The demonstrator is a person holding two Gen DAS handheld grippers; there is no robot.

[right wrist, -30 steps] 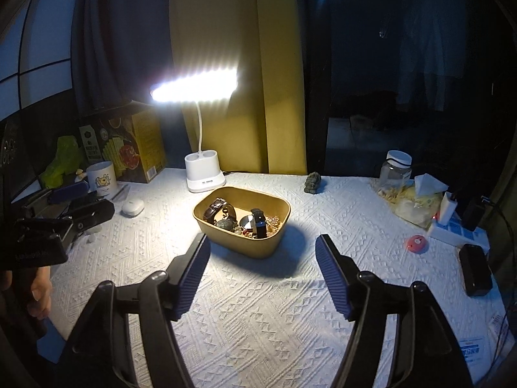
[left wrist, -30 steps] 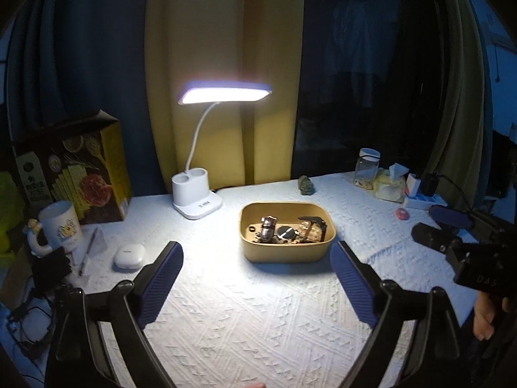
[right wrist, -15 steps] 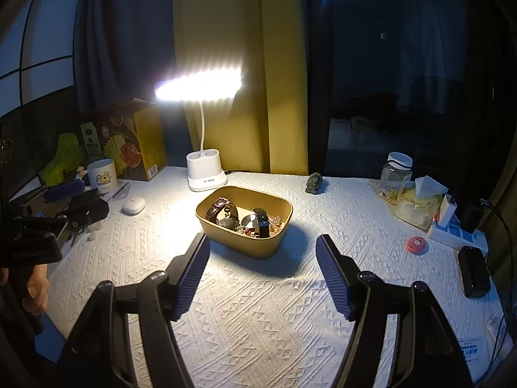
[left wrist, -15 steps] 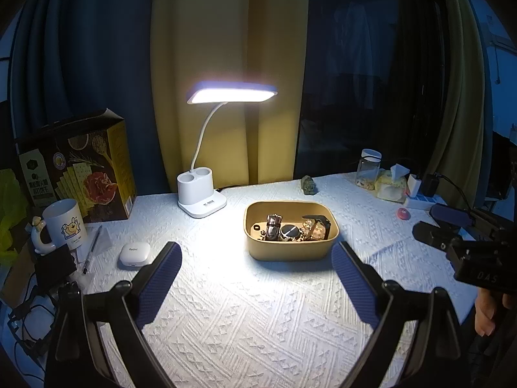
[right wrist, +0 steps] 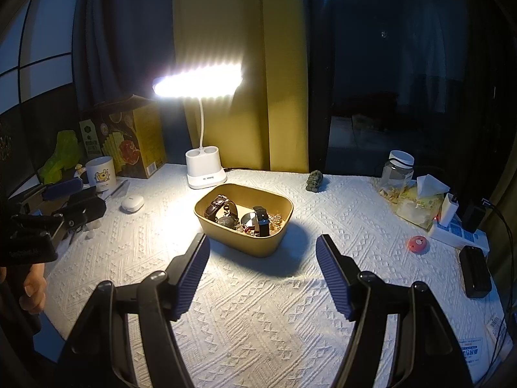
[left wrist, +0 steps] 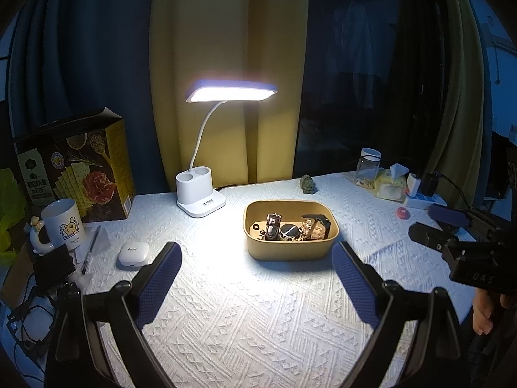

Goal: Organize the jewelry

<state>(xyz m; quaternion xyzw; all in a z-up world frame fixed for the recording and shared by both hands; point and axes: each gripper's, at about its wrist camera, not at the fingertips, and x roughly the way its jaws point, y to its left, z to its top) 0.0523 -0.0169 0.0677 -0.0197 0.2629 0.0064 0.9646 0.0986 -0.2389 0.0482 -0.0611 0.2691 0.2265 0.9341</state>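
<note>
1. A white quilted tablecloth [right wrist: 258, 317] covers the table under a lit white gooseneck desk lamp [right wrist: 205, 174].
2. A tan rounded-rectangular plastic tray [right wrist: 258, 245] sits mid-table, holding a brown leather-strap watch [right wrist: 216, 206], a black-strap watch [right wrist: 262, 223] and tangled gold chains [right wrist: 274, 219].
3. The right gripper [right wrist: 262, 271] hovers in front of the tray, its blue ribbed pads [right wrist: 190, 278] spread apart with nothing between them.
4. The left gripper [right wrist: 69, 200] shows at the left edge, held by a hand [right wrist: 34, 287]; its jaw gap is unclear.
5. A white cartoon mug [right wrist: 101, 169] stands near a yellow-black cracker box [right wrist: 129, 142].
6. A clear glass jar with a white lid [right wrist: 397, 171] stands far right; a small pink round disc [right wrist: 417, 244] lies nearer.
</note>
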